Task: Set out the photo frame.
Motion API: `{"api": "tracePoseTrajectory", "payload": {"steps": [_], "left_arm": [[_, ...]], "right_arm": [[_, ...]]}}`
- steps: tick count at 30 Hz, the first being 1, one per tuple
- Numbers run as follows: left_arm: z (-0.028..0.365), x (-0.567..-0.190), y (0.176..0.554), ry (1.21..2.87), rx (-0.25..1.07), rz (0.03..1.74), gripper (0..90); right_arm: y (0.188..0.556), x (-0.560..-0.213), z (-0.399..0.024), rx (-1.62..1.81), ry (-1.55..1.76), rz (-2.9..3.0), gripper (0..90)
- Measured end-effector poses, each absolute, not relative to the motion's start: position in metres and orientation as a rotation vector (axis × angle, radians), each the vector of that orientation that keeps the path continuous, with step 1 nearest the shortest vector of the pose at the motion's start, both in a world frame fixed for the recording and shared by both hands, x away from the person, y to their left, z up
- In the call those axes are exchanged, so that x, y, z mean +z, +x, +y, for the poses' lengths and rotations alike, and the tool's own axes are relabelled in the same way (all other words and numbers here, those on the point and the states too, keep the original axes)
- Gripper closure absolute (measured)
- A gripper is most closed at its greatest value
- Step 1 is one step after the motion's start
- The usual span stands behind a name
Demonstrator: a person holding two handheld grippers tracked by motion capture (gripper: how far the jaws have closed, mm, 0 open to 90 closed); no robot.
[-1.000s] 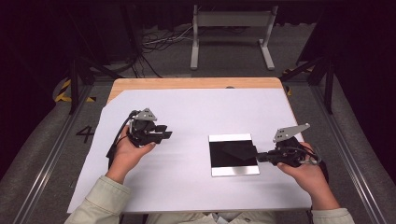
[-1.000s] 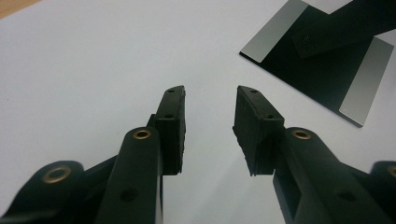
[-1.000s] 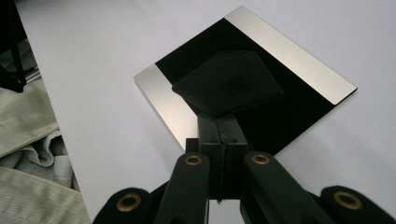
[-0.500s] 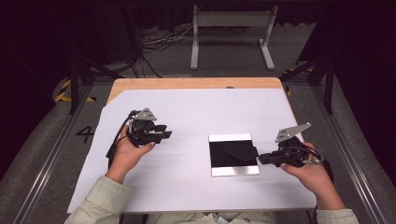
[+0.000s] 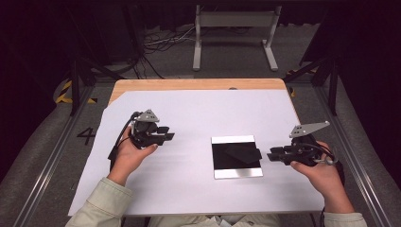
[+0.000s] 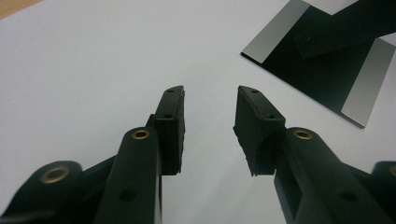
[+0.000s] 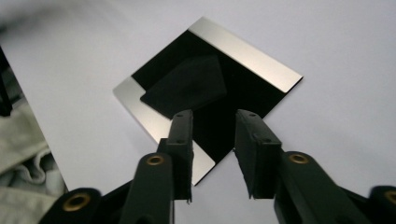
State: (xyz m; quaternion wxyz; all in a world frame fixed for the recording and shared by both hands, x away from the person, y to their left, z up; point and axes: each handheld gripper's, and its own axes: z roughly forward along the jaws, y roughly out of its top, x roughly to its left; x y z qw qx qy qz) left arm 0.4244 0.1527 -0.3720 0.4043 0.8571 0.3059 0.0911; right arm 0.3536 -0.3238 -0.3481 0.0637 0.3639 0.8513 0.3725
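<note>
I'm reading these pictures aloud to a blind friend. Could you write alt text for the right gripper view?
A flat square plate, black with silvery strips along two opposite edges, lies on a white table with a dark flat piece resting on it. The right gripper has just been opening; its two black jaws stand apart with nothing between them.

the high view is evenly lit from above on the white sheet covering the wooden counter (image 5: pixel 198 118), while the floor and the upper corners of the frame sink into near black. shadows under the hands are soft and short. the flat black square plate with silver edge strips (image 5: pixel 236 156) gives a dull sheen along its lower strip. in both gripper views the near black jaws at the bottom are soft and out of focus, the white sheet looks bluish, and the upper left corners blur.
</note>
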Motion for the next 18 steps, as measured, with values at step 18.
{"api": "tracePoseTrajectory", "payload": {"steps": [18], "left_arm": [[0.154,-0.374,0.423,2.164,0.241,0.788,62.6]], "right_arm": [[0.367,-0.349,-0.326,1.257,1.406,2.444,50.7]]}}
